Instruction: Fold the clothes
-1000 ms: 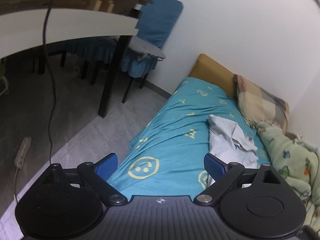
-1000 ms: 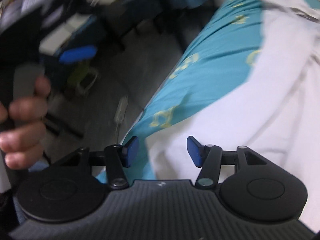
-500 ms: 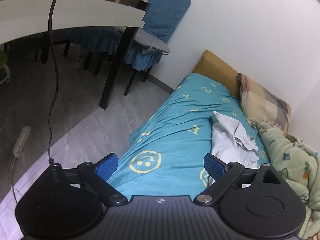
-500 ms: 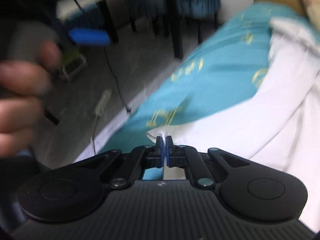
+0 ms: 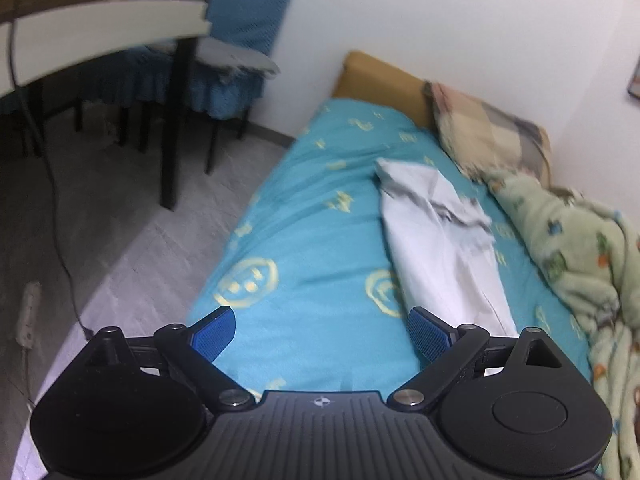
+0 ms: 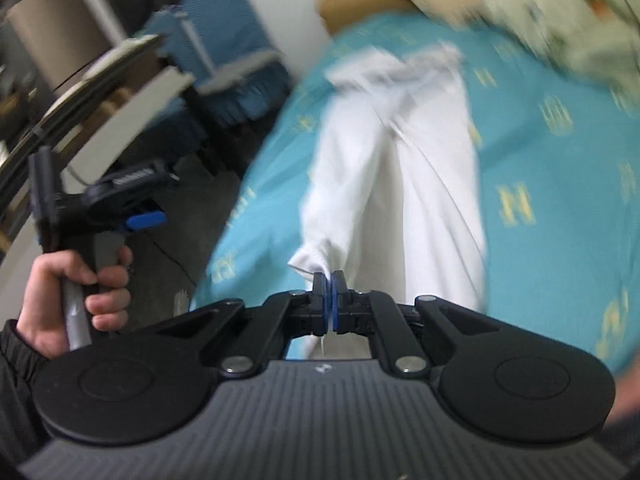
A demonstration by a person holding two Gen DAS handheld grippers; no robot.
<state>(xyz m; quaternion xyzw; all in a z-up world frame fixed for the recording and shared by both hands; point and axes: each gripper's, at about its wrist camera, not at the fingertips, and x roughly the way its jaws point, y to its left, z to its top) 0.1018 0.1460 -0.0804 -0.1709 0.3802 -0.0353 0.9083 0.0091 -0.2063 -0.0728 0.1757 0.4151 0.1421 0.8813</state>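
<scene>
Where the white garment [image 6: 404, 176] reaches the near edge of the bed [image 6: 552, 200], its corner is pinched between the blue pads of the right hand-held gripper [image 6: 330, 300], whose jaws are clenched on the cloth. From that corner the garment runs away in long folds across the teal sheet toward the far end of the bed, where it bunches up; this view is blurred.

In the left wrist view the garment [image 5: 436, 236] lies on the right half of the bed [image 5: 312, 240], its near end just ahead of the right finger of the left hand-held gripper [image 5: 322, 334]. That hand-held gripper is released, its jaws spread wide with only sheet between them, touching no cloth. A green blanket [image 5: 576, 240] lies heaped along the garment's right side, and a pillow [image 5: 484, 128] sits beyond it against the wall.

A hand [image 6: 76, 292] grips the left tool's handle, off the bed over the floor. A desk [image 5: 100, 40] and chair [image 5: 244, 40] stand across the floor.
</scene>
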